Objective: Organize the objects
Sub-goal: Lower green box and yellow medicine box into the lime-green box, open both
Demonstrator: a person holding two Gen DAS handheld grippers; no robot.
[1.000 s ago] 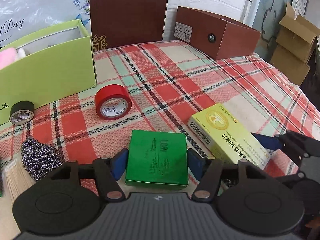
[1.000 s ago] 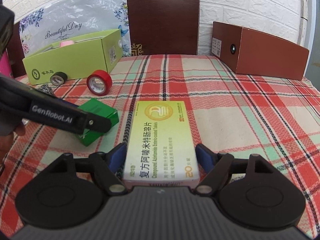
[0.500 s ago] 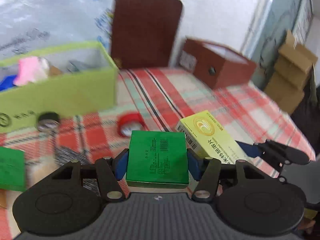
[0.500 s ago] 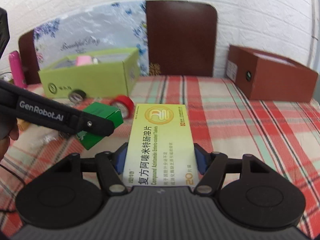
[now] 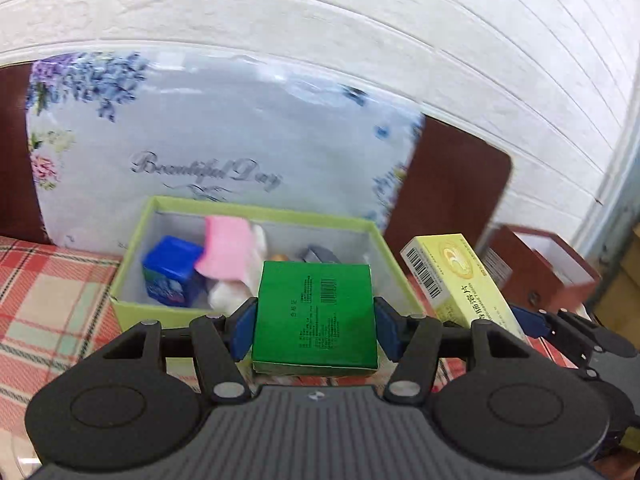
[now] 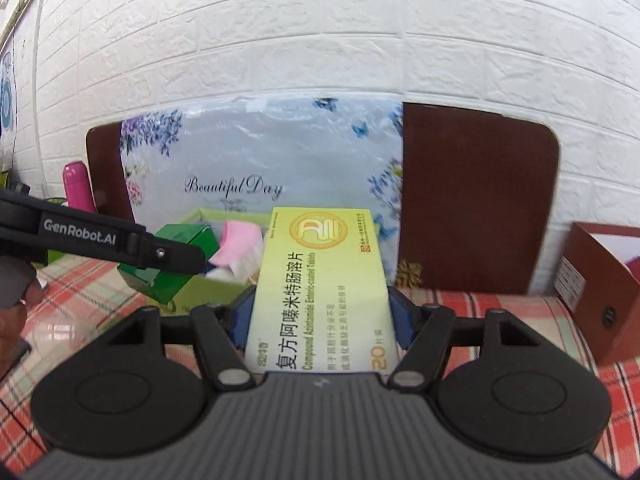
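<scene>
My left gripper (image 5: pixel 314 328) is shut on a green box (image 5: pixel 316 316) and holds it in the air just in front of the open light-green box (image 5: pixel 136 240), which holds a blue box (image 5: pixel 172 276), a pink item (image 5: pixel 226 252) and other small things. My right gripper (image 6: pixel 320 320) is shut on a yellow medicine box (image 6: pixel 320 288), raised to the right of the left one. The yellow box also shows in the left wrist view (image 5: pixel 460 280). The green box also shows in the right wrist view (image 6: pixel 176 264), by the light-green box (image 6: pixel 224 216).
A red plaid tablecloth (image 5: pixel 48 288) covers the table. A floral "Beautiful Day" board (image 5: pixel 208 140) and a dark brown panel (image 6: pixel 476 200) lean on the white brick wall. An open brown box (image 6: pixel 600 292) stands at the right. A pink bottle (image 6: pixel 78 186) is far left.
Both grippers have lifted their boxes off the table and moved toward the light-green box. The red tape and black tape have dropped out of view.
</scene>
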